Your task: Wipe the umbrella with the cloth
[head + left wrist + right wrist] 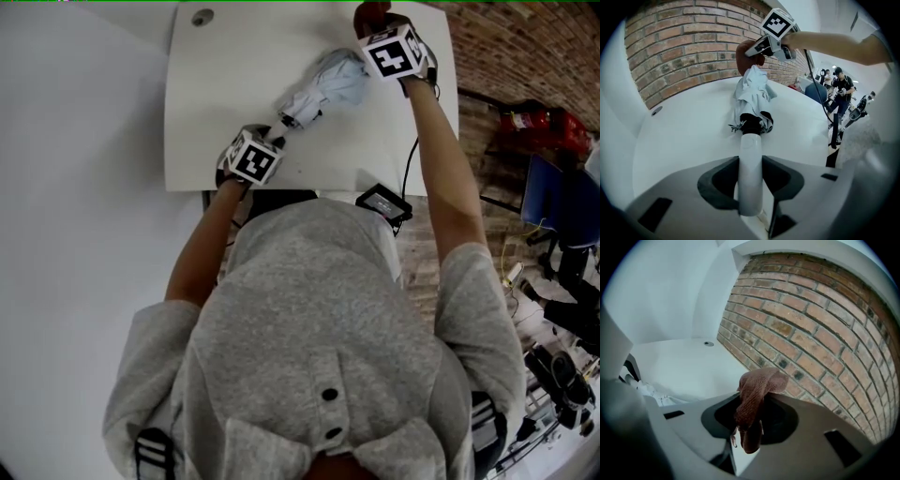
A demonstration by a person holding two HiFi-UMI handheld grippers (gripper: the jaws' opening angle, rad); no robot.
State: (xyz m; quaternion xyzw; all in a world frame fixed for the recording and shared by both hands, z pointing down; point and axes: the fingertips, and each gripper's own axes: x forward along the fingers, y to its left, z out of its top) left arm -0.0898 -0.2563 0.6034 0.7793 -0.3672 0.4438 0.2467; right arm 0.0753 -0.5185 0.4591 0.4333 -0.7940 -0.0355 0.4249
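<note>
The left gripper (751, 180) has its jaws clamped on the white handle (751, 154) of the folded umbrella (323, 89). The handle runs straight out between the jaws to a black collar, where the pale canopy begins. The right gripper (750, 420) has its jaws pressed together on a reddish-brown cloth (757, 392). One fold bunches up above the jaws and a tail hangs below them.

In the head view the umbrella stretches over the white table (225, 84), handle near and left, gathered canopy far and right. The left gripper holds the near end. The right gripper is at the far right of the table, just beyond the canopy's far end. The left gripper view shows the cloth right behind the canopy tip, but whether the two touch cannot be told.

A small round hole (202, 16) sits in the table's far left corner. A black device (382, 203) lies at the near edge. A brick wall (811, 333) rises beyond the table on the right.
</note>
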